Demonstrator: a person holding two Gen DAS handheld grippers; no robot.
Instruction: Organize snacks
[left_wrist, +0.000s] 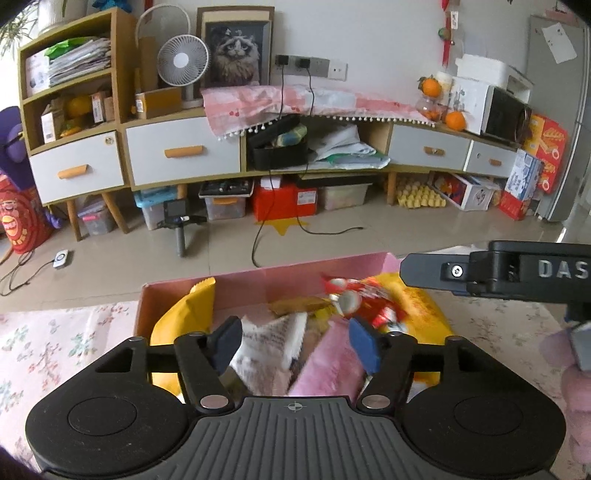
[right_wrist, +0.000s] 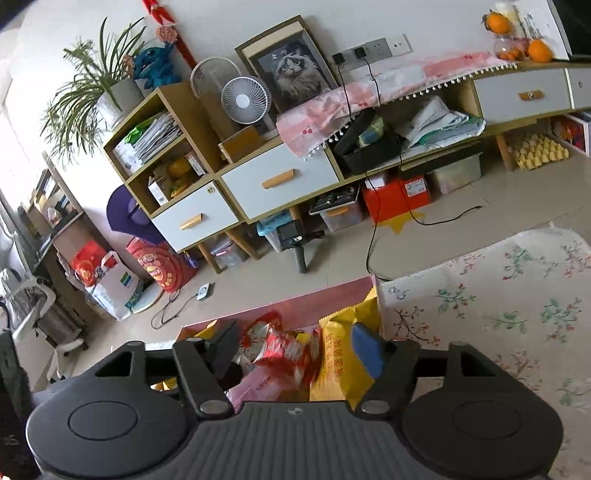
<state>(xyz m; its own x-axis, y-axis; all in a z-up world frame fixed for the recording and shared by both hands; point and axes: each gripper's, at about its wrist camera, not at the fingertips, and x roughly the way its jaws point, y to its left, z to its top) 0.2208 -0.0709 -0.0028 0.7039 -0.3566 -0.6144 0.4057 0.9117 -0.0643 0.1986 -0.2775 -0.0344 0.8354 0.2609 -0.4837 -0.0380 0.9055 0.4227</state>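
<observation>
Open pink cardboard box (left_wrist: 236, 284) on floral tablecloth (left_wrist: 66, 332), stuffed with crinkly snack packets (left_wrist: 369, 299). Left gripper (left_wrist: 295, 341) and right gripper (right_wrist: 295, 349) spread above them, pinching nothing. Behind: beige tiled floor (left_wrist: 369, 236), long white-drawered wooden sideboard (left_wrist: 184, 155).

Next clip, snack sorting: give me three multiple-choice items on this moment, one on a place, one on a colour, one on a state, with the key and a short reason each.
1. Where do the snack packets lie?
A. in the pink box
B. on the floor
C. in a drawer

2. What colour is the packet under the right gripper?
A. green
B. red and white
C. black

3. How do the left gripper's jaws stand?
A. clamped on a packet
B. apart, gripping nothing
C. out of sight

Key:
1 A: the packets sit inside the pink box on the flowered cloth.
2 B: the red and white packet lies below the right gripper.
3 B: the left gripper shows a gap above the pink packet, pads clear.
</observation>
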